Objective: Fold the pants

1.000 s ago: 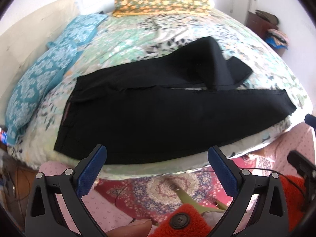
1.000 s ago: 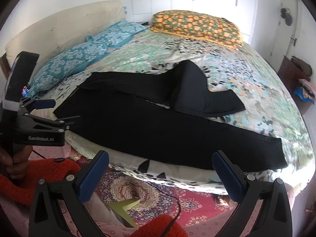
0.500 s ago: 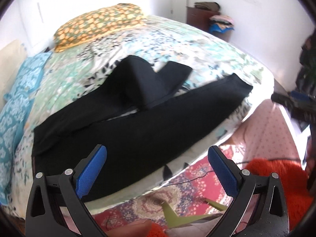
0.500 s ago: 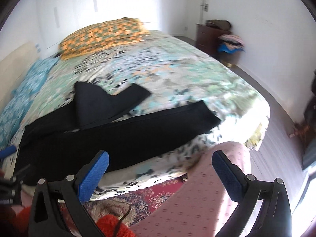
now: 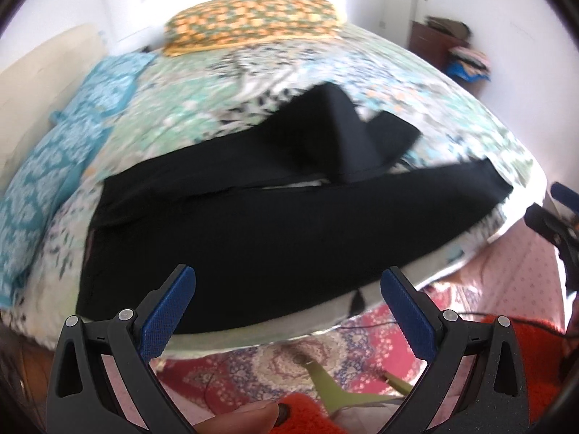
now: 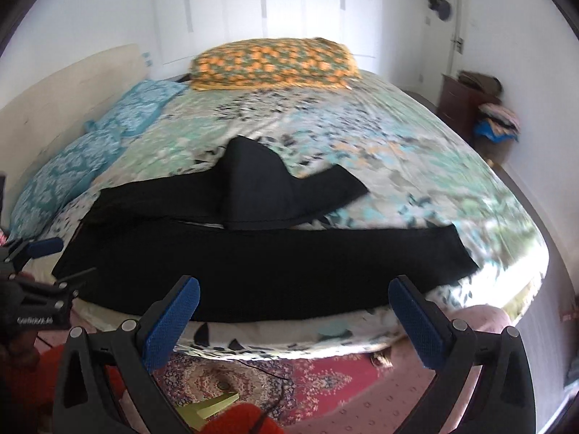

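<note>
Hovering short of the bed [image 6: 325, 332] edge, the left tool [image 5: 287, 316] and right tool [image 6: 294, 320] are both held with fingers spread apart and nothing between them, presumably readied for a grasp. The black pants [image 6: 253, 267] are laid lengthwise along the near side, the far leg doubled over itself, likely needing straightening first. An orange pillow [image 6: 271, 63] is seen beyond.

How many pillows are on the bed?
3. An orange flowered pillow lies at the far end; two blue patterned pillows lie along the left side by the headboard. More may be hidden.
</note>
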### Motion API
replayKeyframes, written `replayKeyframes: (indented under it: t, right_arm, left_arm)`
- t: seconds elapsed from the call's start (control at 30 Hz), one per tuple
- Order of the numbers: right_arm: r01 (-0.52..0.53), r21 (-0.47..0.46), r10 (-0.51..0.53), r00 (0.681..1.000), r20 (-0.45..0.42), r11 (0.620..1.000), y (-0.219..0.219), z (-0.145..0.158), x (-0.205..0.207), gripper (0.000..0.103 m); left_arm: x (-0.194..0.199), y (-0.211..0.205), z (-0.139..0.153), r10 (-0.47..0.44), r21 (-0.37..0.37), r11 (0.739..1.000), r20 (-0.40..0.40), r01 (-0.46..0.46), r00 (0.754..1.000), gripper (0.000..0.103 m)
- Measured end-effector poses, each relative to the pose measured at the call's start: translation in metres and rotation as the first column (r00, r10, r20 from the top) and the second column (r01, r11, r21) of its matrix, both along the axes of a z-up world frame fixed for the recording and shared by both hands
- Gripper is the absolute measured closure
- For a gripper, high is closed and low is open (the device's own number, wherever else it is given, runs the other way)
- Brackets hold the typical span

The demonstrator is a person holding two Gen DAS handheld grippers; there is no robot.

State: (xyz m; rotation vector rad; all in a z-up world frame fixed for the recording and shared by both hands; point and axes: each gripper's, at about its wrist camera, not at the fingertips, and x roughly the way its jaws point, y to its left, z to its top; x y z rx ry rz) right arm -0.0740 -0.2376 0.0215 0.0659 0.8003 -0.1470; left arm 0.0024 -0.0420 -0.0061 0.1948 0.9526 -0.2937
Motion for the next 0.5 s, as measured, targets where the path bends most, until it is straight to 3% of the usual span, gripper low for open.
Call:
replayKeyframes:
  t: [0.23,0.37,0.5]
  right_arm:
    - [-0.184,-0.026,0.185,0.980,0.070,0.983,0.044,0.011,0.012,0.000]
    - [-0.234,-0.002,0.234,0.968,0.090,0.972,0.048,0.011,0.020,0.000]
    - [-0.241,0.065,0.231,0.964,0.131,0.968,0.034,0.012,0.033,0.000]
  left_arm:
    - [0.020,0.050,0.019,0.187,-0.080,0.980,0.065,-0.181,0.980,0.001]
    - [0.026,0.055,0.019,0.201,-0.068,0.978,0.074,-0.196,0.977,0.001]
    - [0.026,0.055,0.011,0.200,-0.079,0.977,0.034,-0.197,0.979,0.001]
